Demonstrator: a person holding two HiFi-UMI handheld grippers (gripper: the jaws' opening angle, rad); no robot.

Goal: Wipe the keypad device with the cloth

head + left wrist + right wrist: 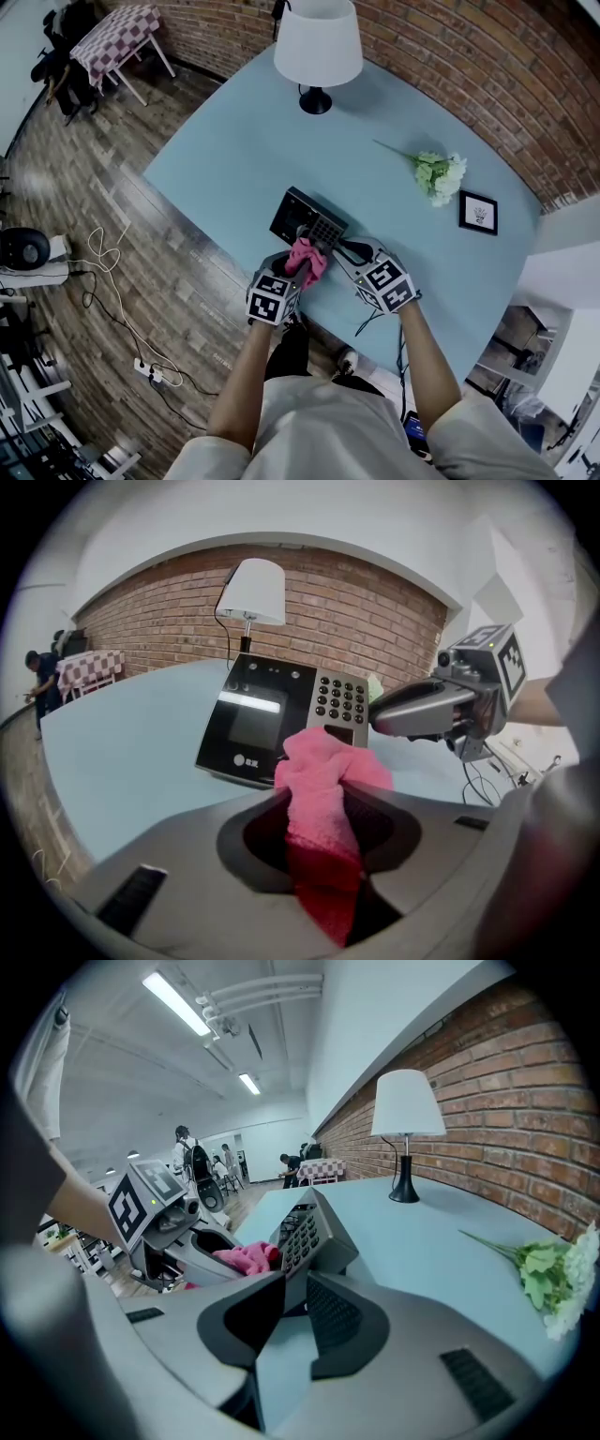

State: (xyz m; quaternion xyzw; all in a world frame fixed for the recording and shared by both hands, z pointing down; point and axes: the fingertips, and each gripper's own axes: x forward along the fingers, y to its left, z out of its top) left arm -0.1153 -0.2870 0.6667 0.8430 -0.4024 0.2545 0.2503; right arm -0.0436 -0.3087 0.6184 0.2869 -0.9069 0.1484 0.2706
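Well into the wiping by the look of it, but not possible to call it finished. On the worktop [244, 150], near its 6 o'clock edge: the keypad device [298, 214], a dark wedge with the screen half toward 10 o'clock and the key block toward 4 o'clock.

Clenched in the left claw [319, 803]: the cloth [323, 761], a pink wad pinched between the jaws and bulging out past the tips. Brought up to the device at its 6 o'clock side, just under the keys, and apparently touching the casing there. Grasping the device itself with the right claw [292, 1283]: jaws closed on the thin near edge, at about 4 o'clock of the device, most likely to keep it steady under the rubbing.

Done so far, judging only from how things lie: cloth taken up, device held, contact made at the near rim. No telling which surfaces are wiped already, with no dust or streak visible on the screen or the keys to go by. Probably left to do: passing over the key block, then the screen toward 10 o'clock, perhaps the sides as well. After that, letting go of the device and putting the cloth down.

Farther off and not involved: a lamp [317, 42] at 12 o'clock of the device, a bunch of flowers [439, 173] at 2 o'clock, a small picture frame [478, 212] at 3 o'clock, all well apart from the work.
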